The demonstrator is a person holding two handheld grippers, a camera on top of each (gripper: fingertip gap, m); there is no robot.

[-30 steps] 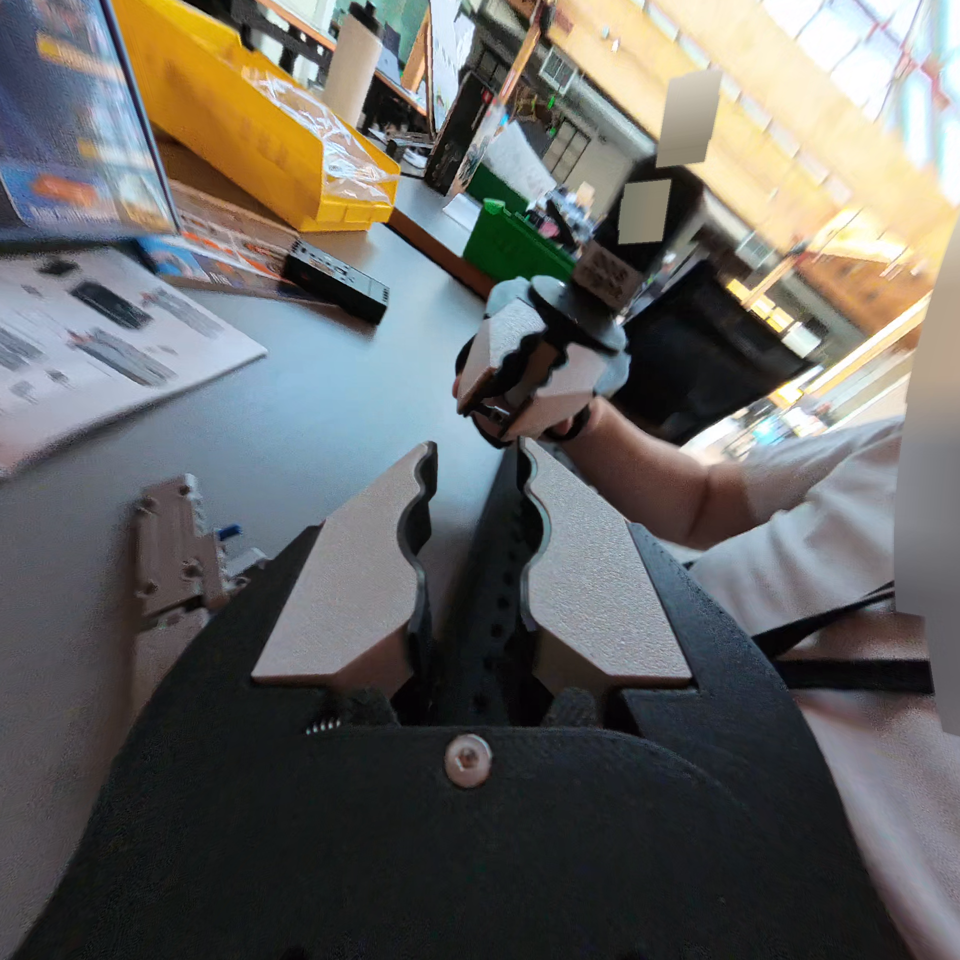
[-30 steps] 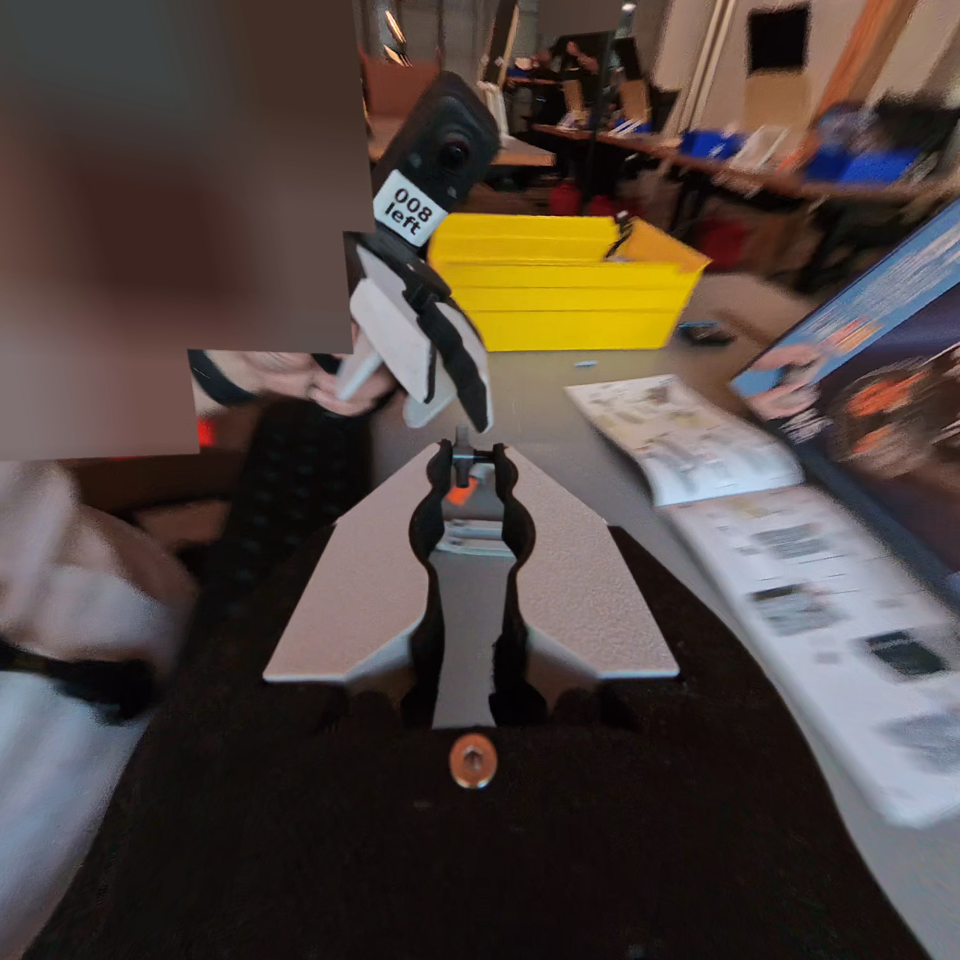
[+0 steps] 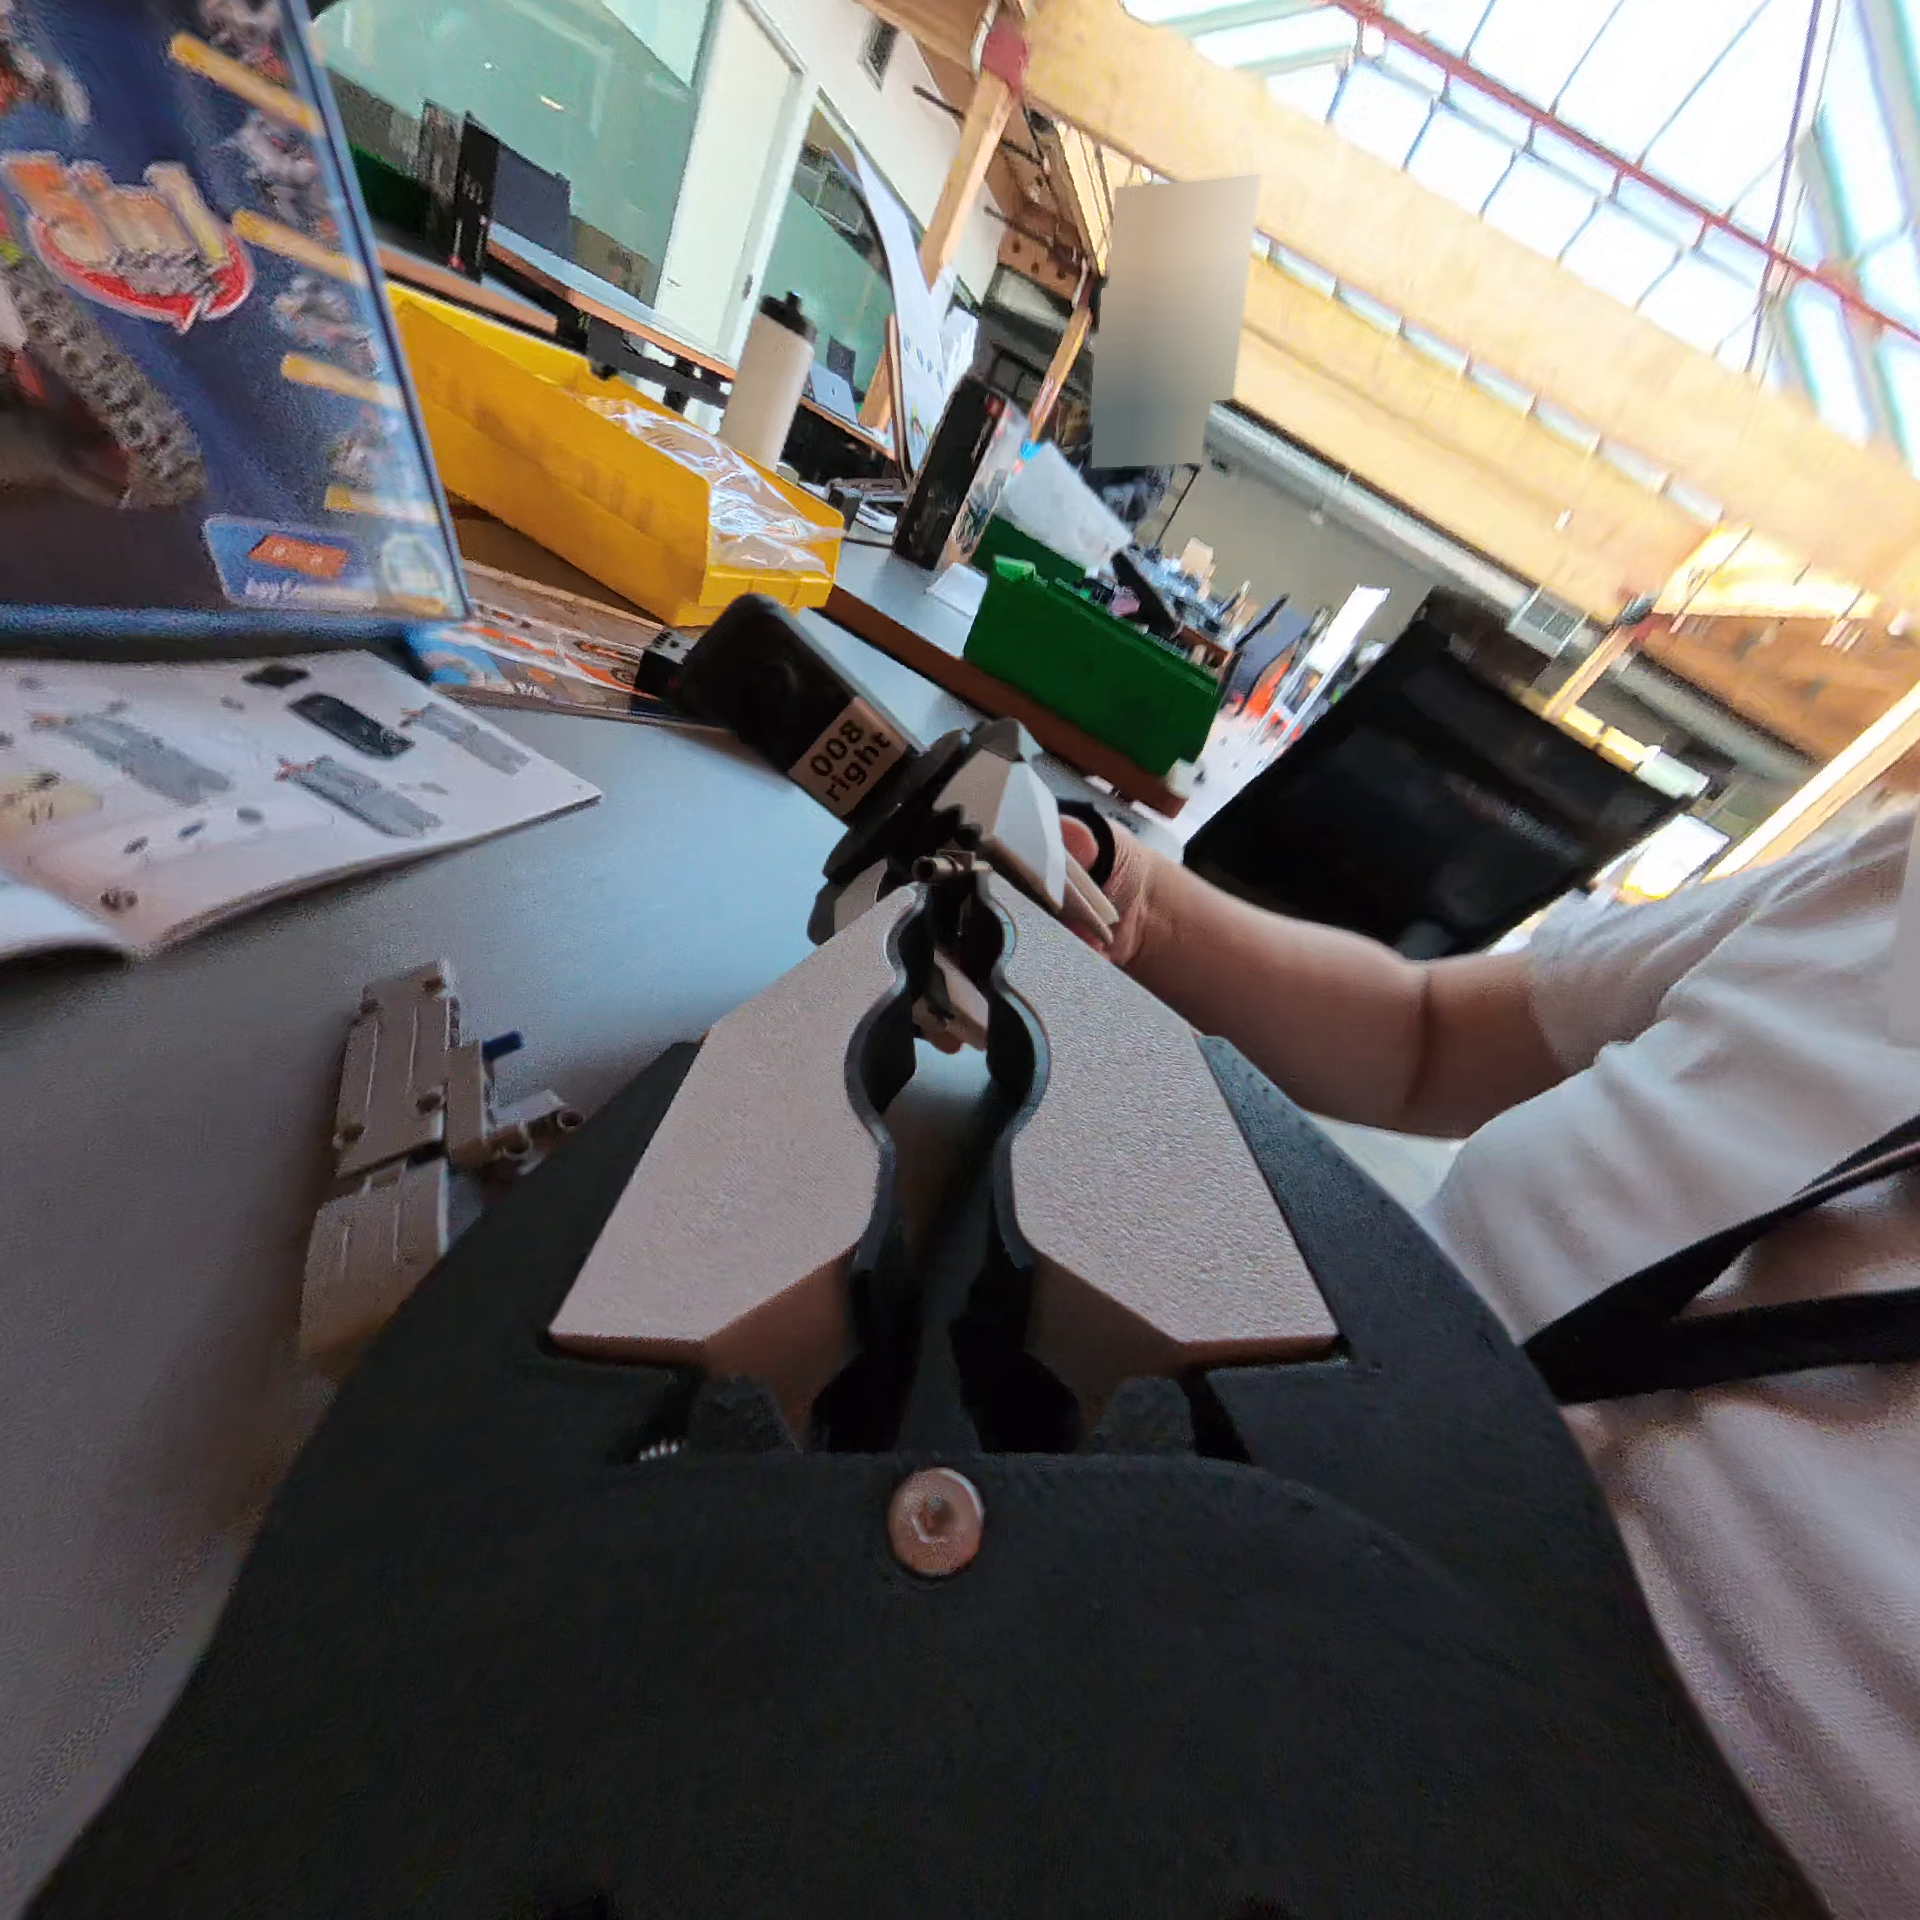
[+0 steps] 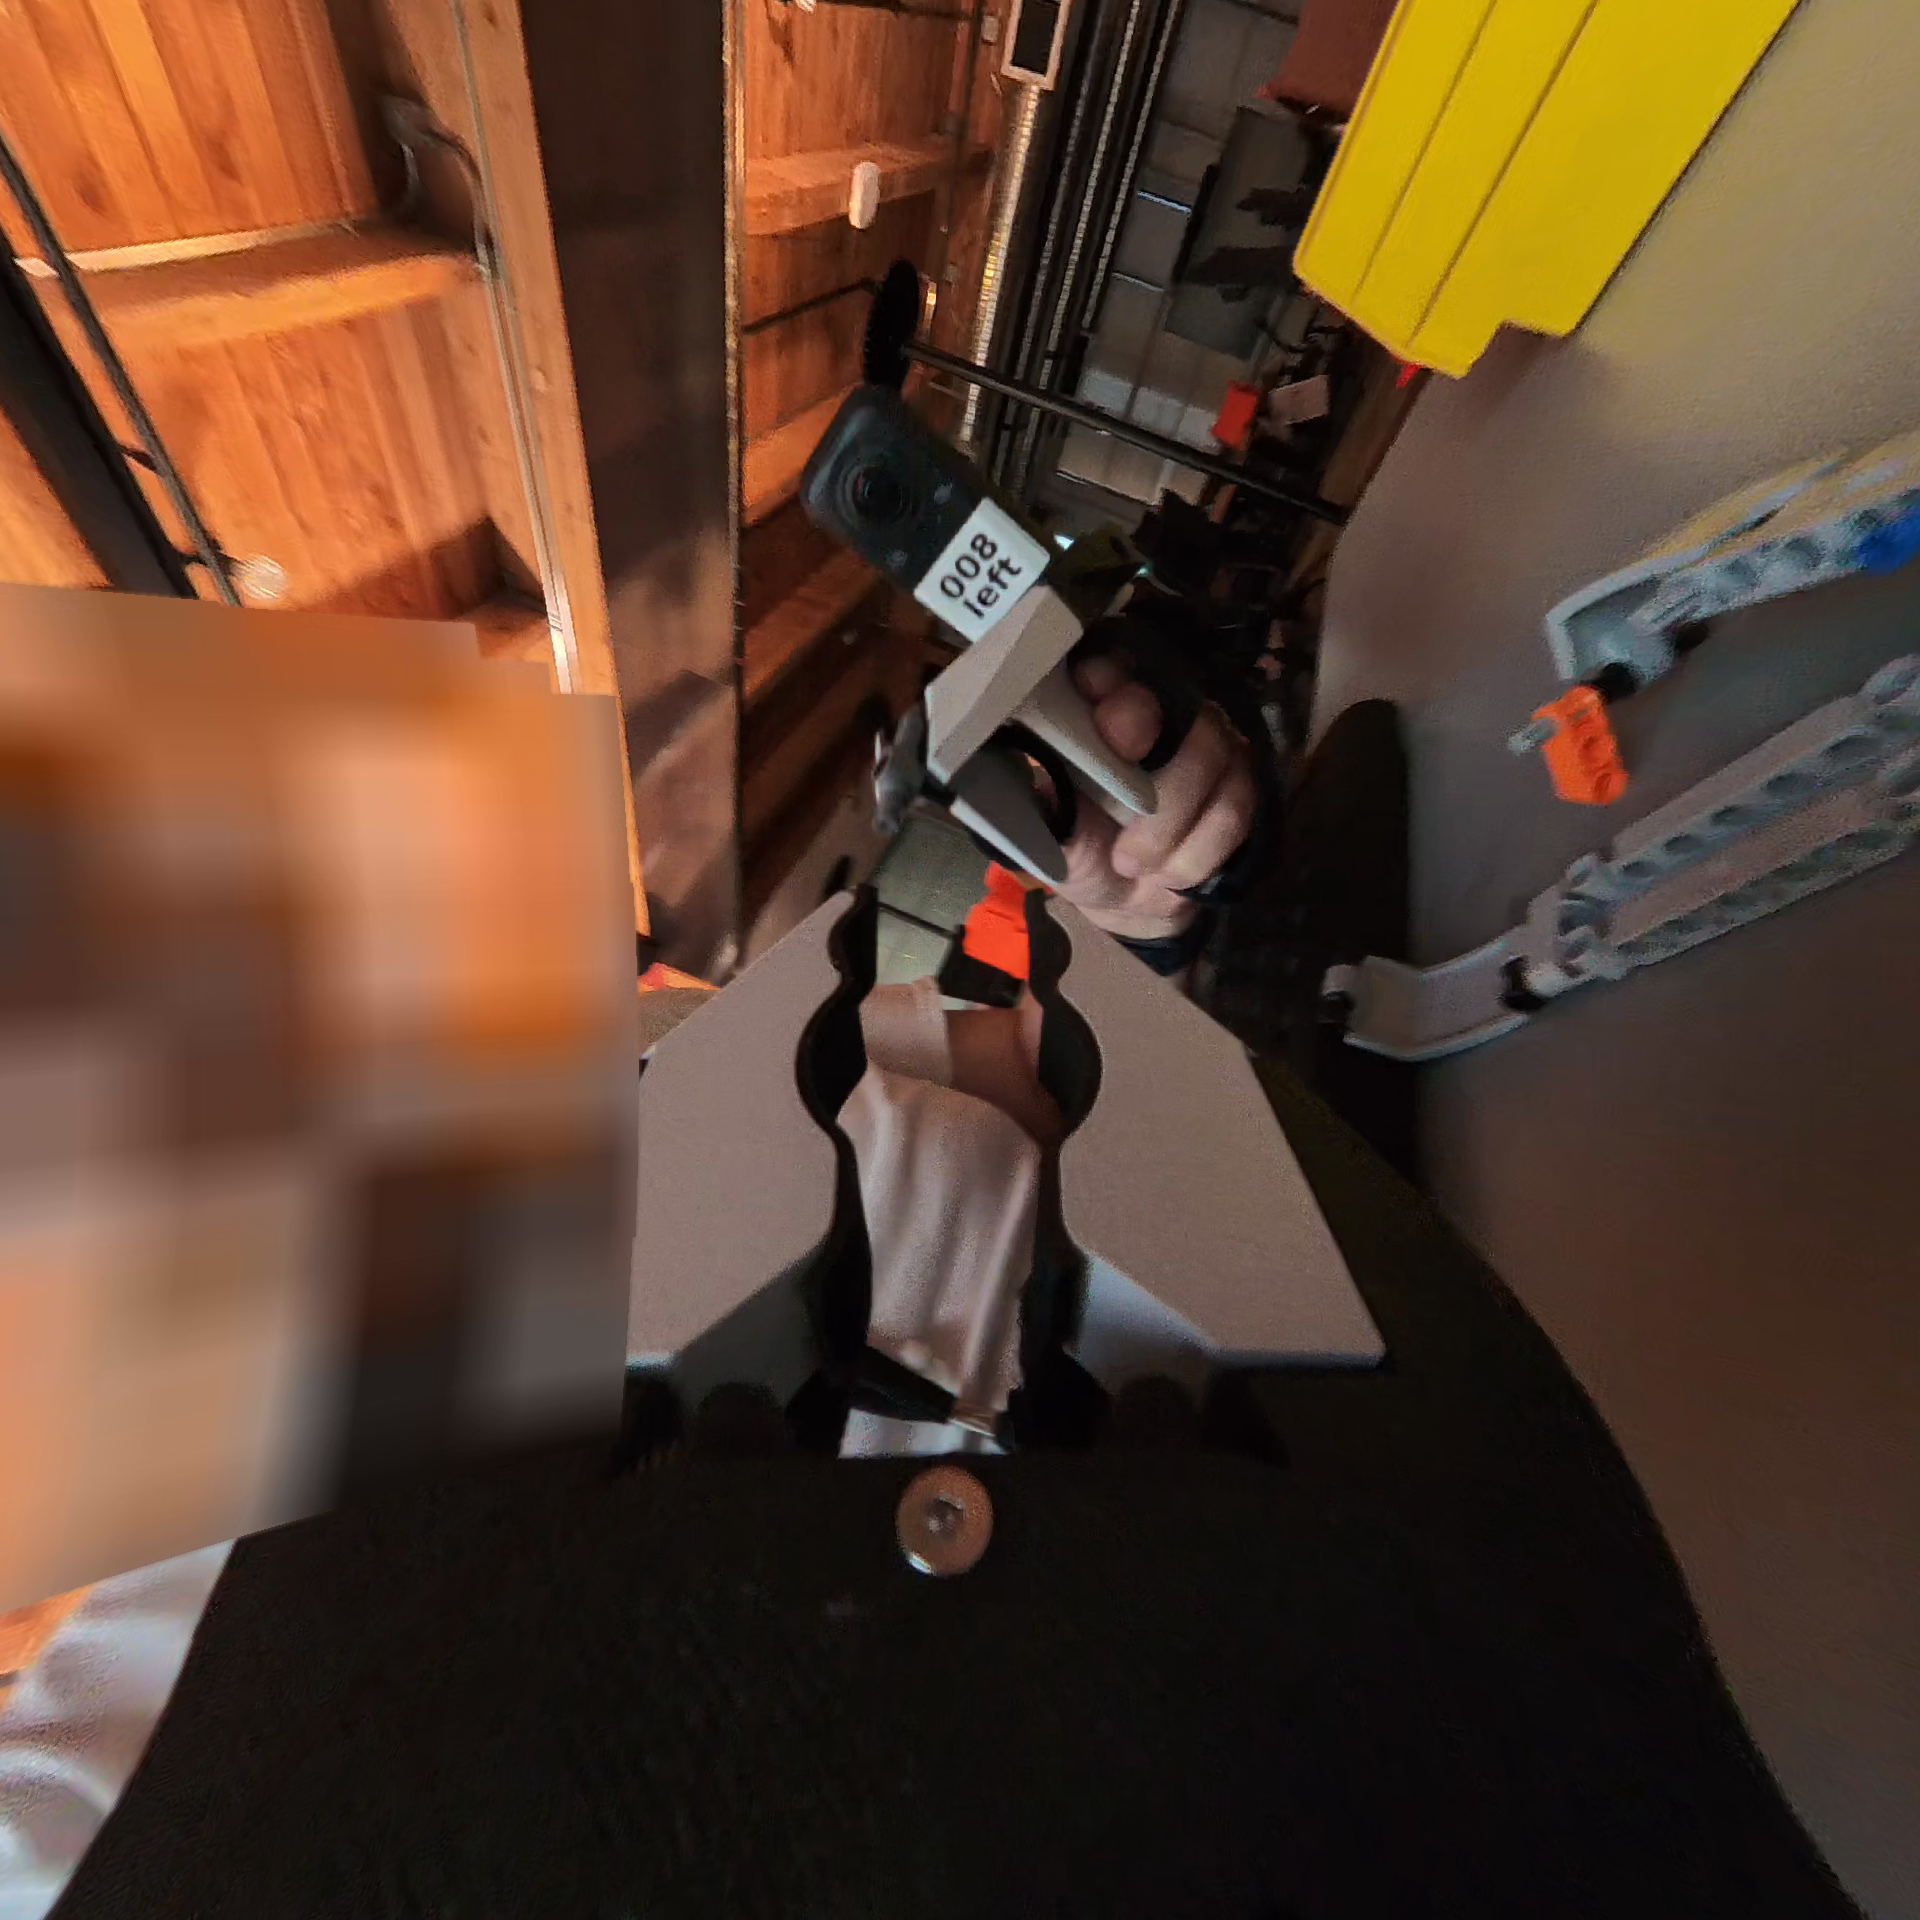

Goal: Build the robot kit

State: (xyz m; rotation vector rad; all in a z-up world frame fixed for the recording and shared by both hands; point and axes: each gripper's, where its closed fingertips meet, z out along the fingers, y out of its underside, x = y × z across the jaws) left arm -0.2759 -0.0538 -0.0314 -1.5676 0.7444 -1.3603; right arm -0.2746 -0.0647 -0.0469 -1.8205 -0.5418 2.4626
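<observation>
My right gripper (image 4: 951, 914) is shut on a small grey building-block assembly (image 4: 914, 894) with an orange part (image 4: 992, 925). It is held in the air, tilted on its side. My left gripper (image 3: 951, 914) faces it tip to tip, jaws narrowed on the assembly's grey pin (image 3: 948, 868). In the right wrist view the left gripper (image 4: 894, 779) pinches the assembly's far end, held by a hand (image 4: 1164, 821). In the left wrist view the right gripper (image 3: 966, 899) sits just beyond my fingertips.
A larger grey block assembly (image 3: 405, 1091) lies on the grey table (image 3: 675, 894); it also shows in the right wrist view (image 4: 1662, 862) beside a loose orange piece (image 4: 1579, 743). An instruction booklet (image 3: 260, 769), a blue box (image 3: 208, 312), a yellow bin (image 3: 623, 468) and a green bin (image 3: 1081, 655) stand behind.
The two grippers have come together tip to tip. The right gripper has rolled onto its side with the assembly. The left jaws have narrowed onto the assembly's end.
</observation>
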